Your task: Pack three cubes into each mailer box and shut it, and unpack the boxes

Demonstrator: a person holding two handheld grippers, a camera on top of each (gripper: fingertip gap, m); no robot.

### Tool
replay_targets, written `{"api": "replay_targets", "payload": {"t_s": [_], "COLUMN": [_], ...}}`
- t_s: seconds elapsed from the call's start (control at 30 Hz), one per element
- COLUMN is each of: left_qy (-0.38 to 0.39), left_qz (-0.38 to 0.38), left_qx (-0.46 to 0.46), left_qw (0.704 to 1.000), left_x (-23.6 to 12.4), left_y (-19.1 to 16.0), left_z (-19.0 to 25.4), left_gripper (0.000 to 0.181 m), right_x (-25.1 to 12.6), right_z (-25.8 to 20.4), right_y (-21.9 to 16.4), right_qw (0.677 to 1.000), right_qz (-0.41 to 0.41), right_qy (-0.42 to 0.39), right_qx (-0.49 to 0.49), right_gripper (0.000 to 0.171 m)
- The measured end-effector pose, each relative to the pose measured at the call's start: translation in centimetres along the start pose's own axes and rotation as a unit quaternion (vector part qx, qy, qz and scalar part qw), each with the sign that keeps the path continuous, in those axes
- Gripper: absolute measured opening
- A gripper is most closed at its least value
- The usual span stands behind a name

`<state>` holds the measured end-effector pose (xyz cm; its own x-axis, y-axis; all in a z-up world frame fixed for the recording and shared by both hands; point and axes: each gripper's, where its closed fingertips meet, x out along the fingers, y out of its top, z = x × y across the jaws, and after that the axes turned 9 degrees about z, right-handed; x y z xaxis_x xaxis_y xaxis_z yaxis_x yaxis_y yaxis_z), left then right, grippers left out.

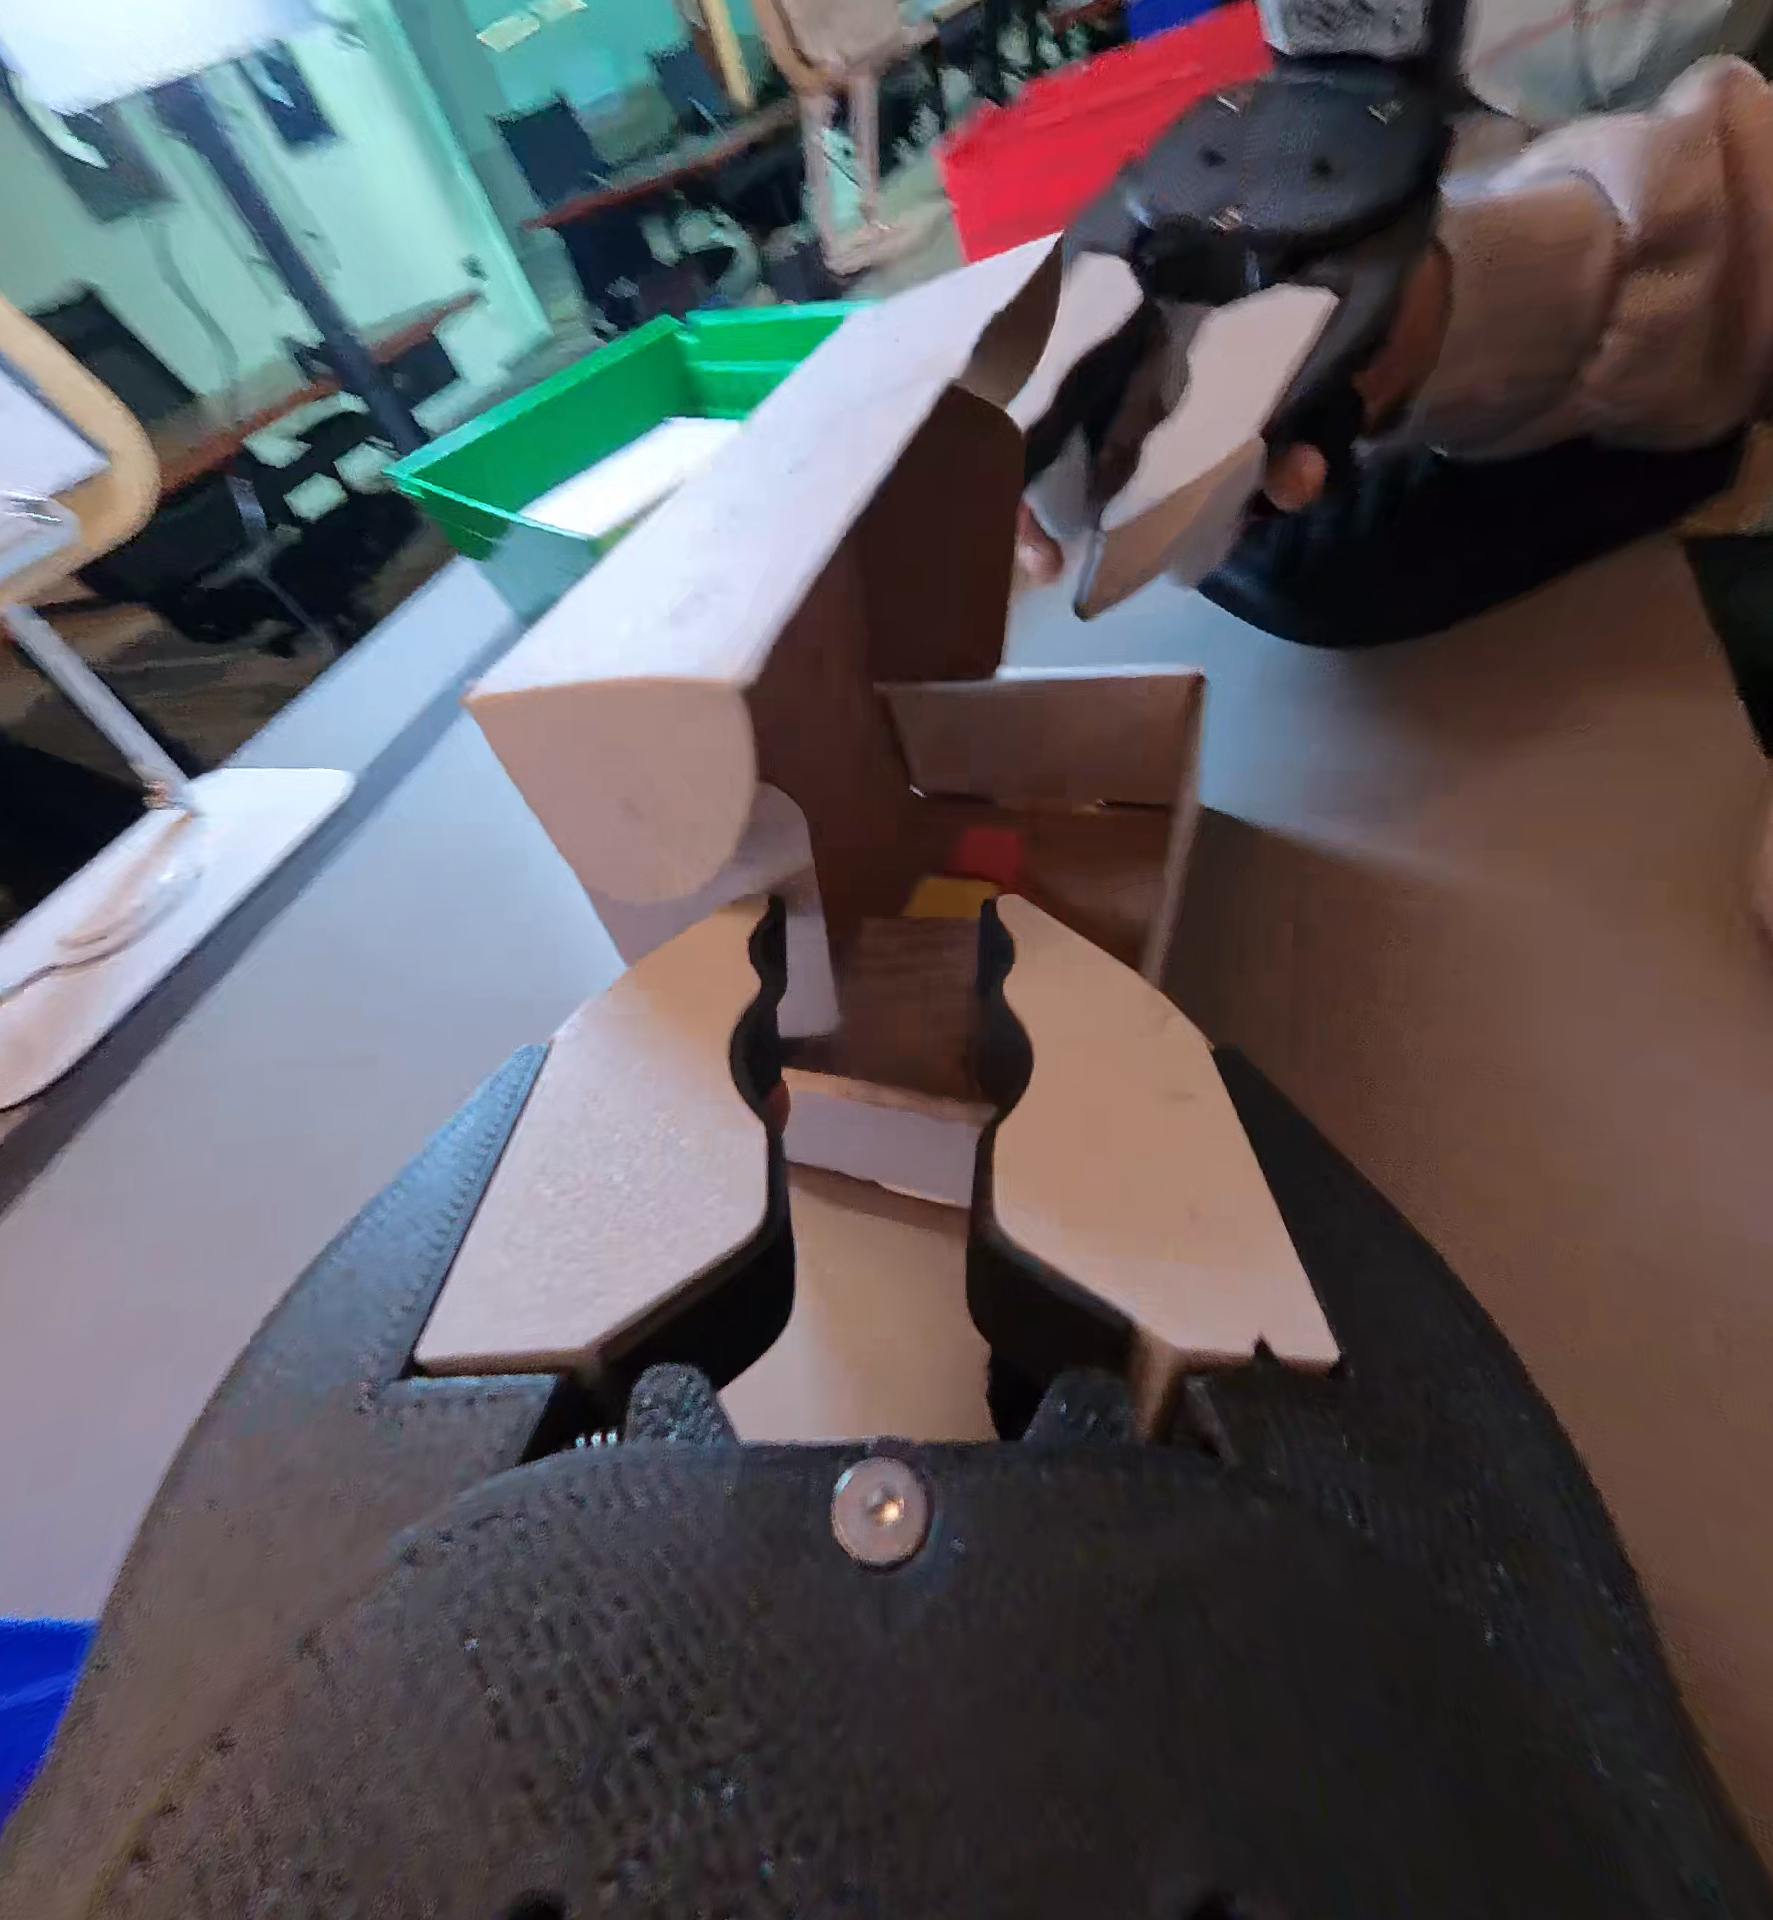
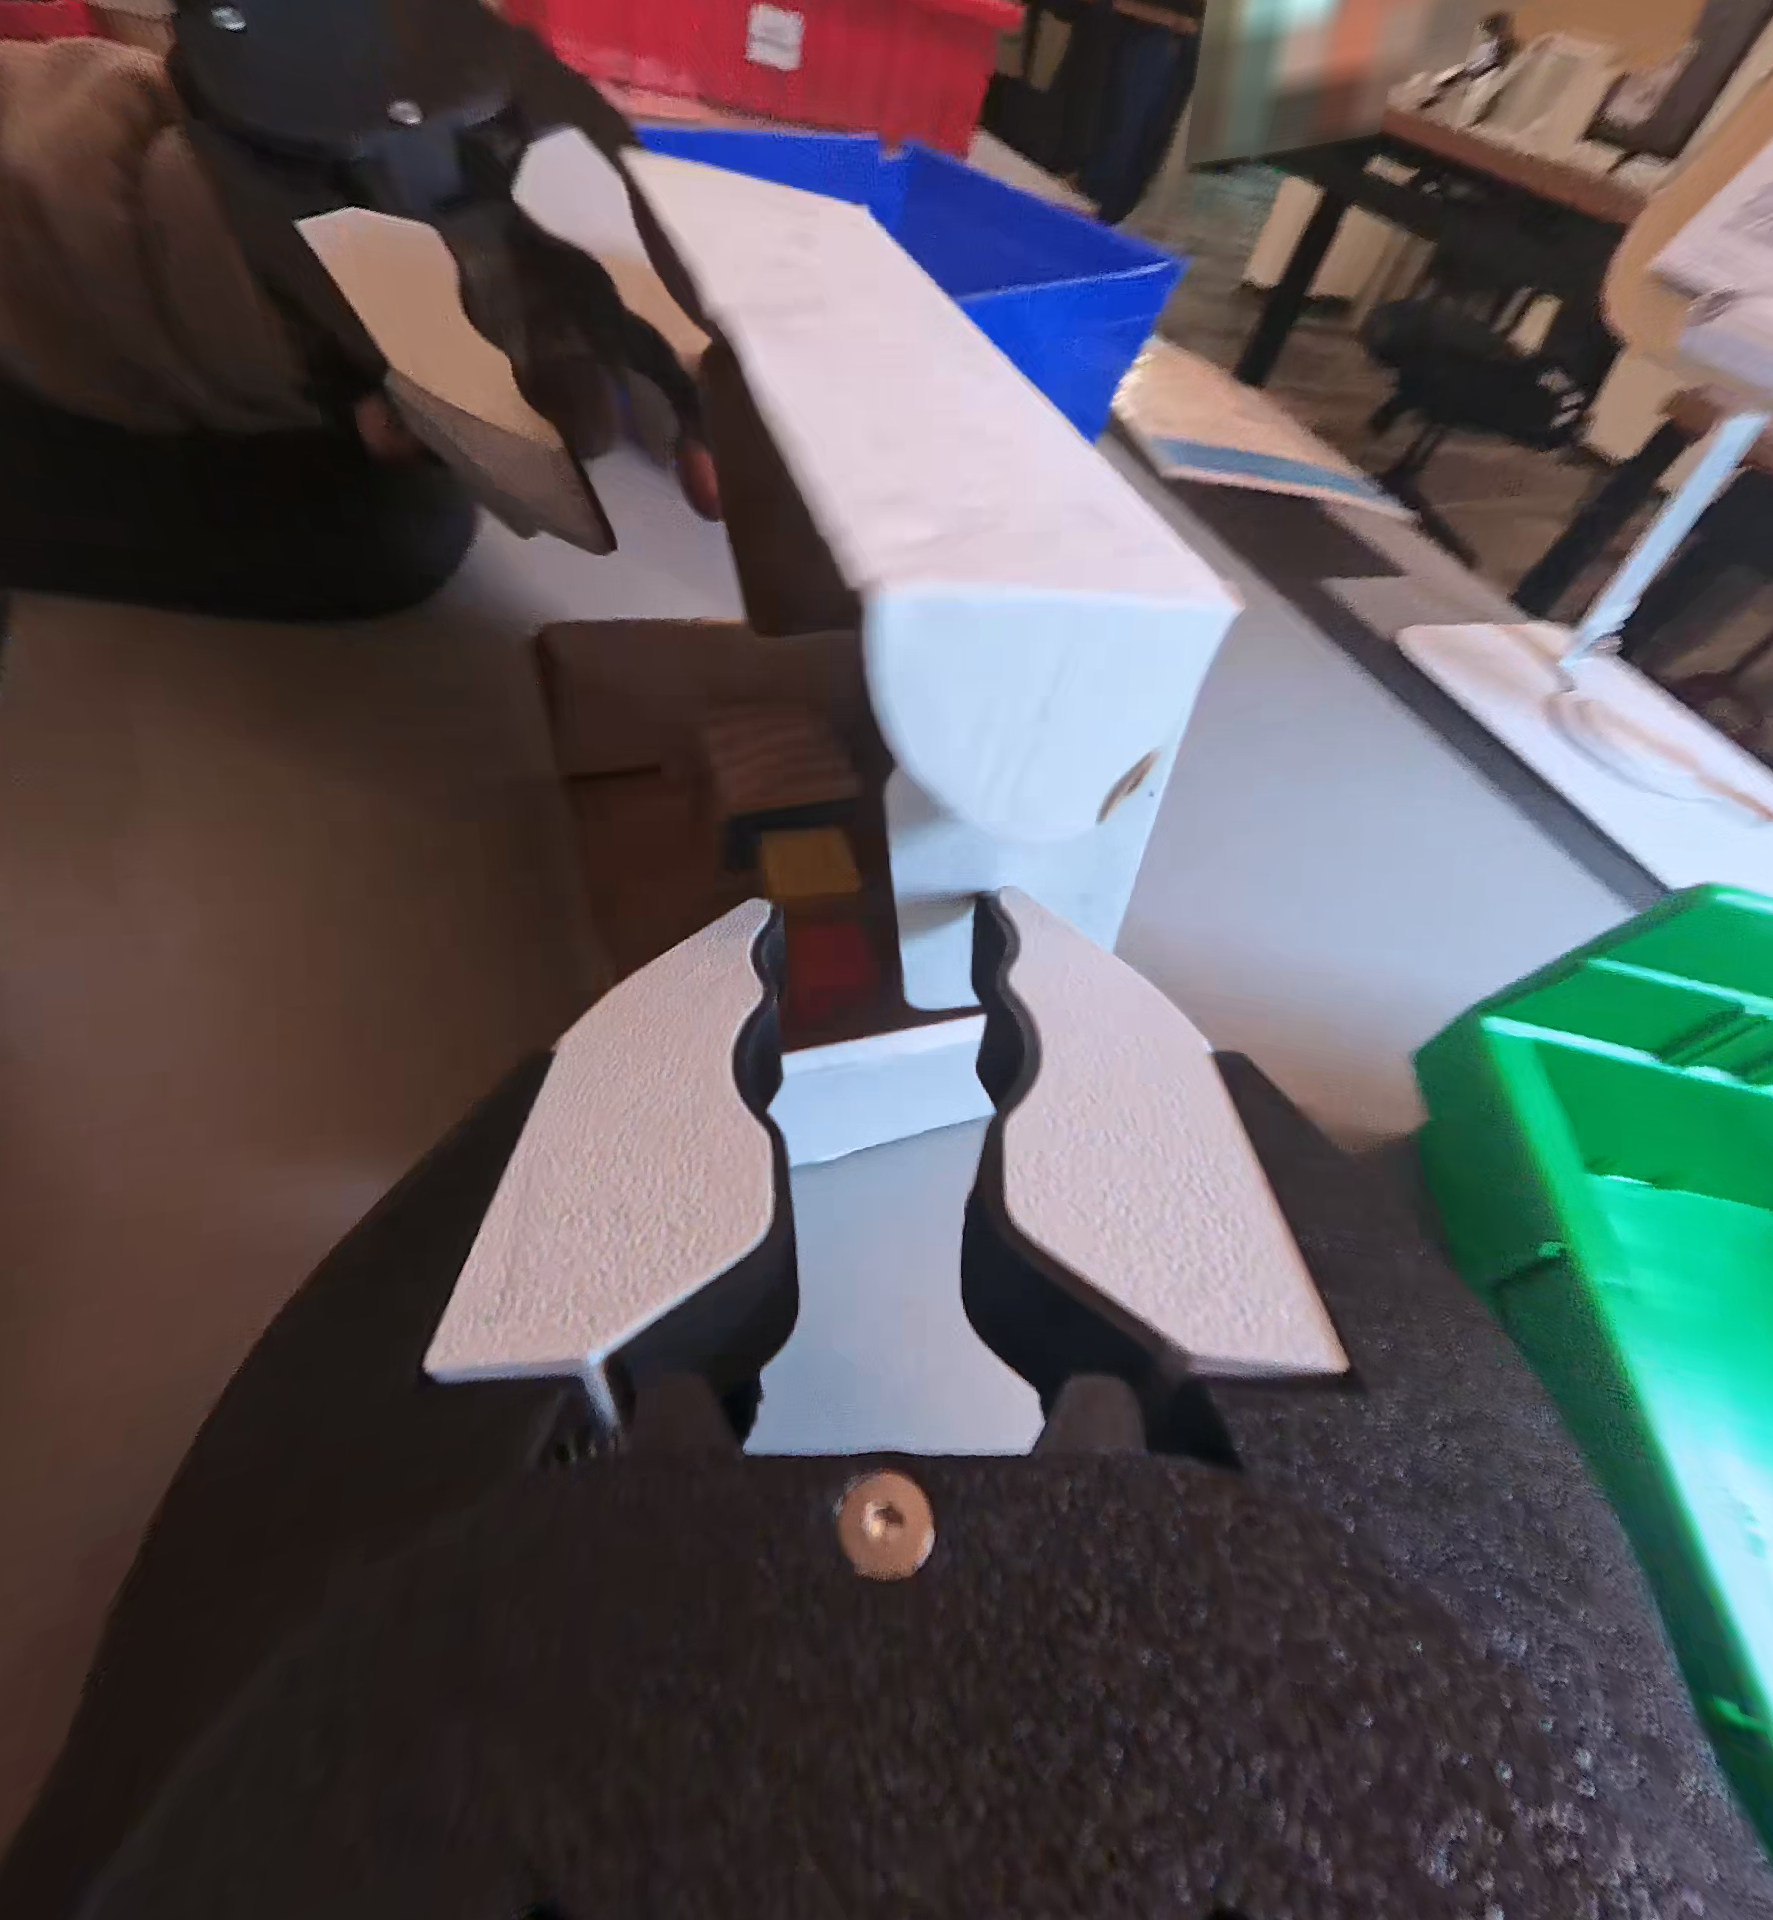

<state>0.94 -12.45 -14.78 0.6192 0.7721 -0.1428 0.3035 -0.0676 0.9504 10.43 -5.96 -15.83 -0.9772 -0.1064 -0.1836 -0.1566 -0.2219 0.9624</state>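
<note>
A white mailer box stands on the table with its lid [image 1: 736,582] raised almost upright; the brown inside of the lid faces the box's open tray [image 1: 1048,727]. A red cube [image 1: 986,854] and a yellow cube [image 1: 949,899] lie in the tray. They also show in the right wrist view, yellow [image 2: 809,868] and red [image 2: 830,971]. My left gripper [image 1: 882,920] is closed on a white flap [image 1: 882,1132] at one end of the box. My right gripper [image 2: 882,904] is closed on the white flap [image 2: 882,1096] at the opposite end. Each gripper faces the other across the lid [image 2: 944,436].
A green bin [image 1: 570,436] stands beyond the box and shows close by in the right wrist view [image 2: 1640,1195]. A blue bin [image 2: 1048,291] and a red bin [image 1: 1090,145] stand at the table's sides. A white lamp base [image 1: 134,914] sits near the table's edge. Some 12 cm of space lies between my two pairs of fingers.
</note>
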Motion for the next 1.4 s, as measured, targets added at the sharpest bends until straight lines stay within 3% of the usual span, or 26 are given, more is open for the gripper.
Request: {"api": "replay_targets", "payload": {"t_s": [0.1, 0.17, 0.27, 0.4, 0.63, 0.83, 1.1, 1.27, 1.4], "left_qy": [-0.080, -0.095, -0.093, -0.066, -0.096, -0.158, -0.204, -0.208, -0.203], "left_qz": [-0.049, -0.041, 0.004, -0.020, -0.091, -0.147, -0.136, -0.131, -0.132], "left_qx": [-0.012, -0.027, -0.059, 0.022, 0.125, 0.141, 0.172, 0.121, 0.144], "left_qw": [0.996, 0.994, 0.994, 0.997, 0.983, 0.966, 0.954, 0.962, 0.960], "left_x": [-0.7, -1.6, -3.3, -3.9, -2.5, -2.3, 0.3, 0.7, 0.7], "left_y": [-1.6, -1.4, 0.6, 1.5, 0.4, -0.6, 0.2, 0.5, 0.1], "left_z": [2.6, 2.5, 1.0, -1.2, -3.4, -3.8, -1.5, -1.9, -1.0], "left_gripper": [0.045, 0.044, 0.043, 0.050, 0.054, 0.055, 0.050, 0.043, 0.043], "right_x": [-0.9, -2.0, -4.0, -5.0, -4.5, -3.6, -0.8, -0.6, -0.8], "right_z": [-1.9, -2.4, -0.9, -0.2, 0.7, 2.2, 1.0, 1.8, 1.2], "right_y": [-1.1, -1.2, -0.5, 1.3, 0.4, -0.3, 1.5, 1.9, 1.0], "right_qw": [0.996, 0.989, 0.992, 0.994, 0.980, 0.970, 0.957, 0.965, 0.958], "right_qz": [-0.033, -0.054, -0.064, -0.064, -0.145, -0.171, -0.162, -0.152, -0.166], "right_qy": [0.073, 0.115, 0.101, 0.085, 0.074, 0.099, 0.171, 0.179, 0.175], "right_qx": [0.047, 0.071, 0.051, -0.004, -0.116, -0.144, -0.171, -0.117, -0.153], "right_gripper": [0.044, 0.055, 0.057, 0.060, 0.053, 0.050, 0.041, 0.040, 0.041]}}
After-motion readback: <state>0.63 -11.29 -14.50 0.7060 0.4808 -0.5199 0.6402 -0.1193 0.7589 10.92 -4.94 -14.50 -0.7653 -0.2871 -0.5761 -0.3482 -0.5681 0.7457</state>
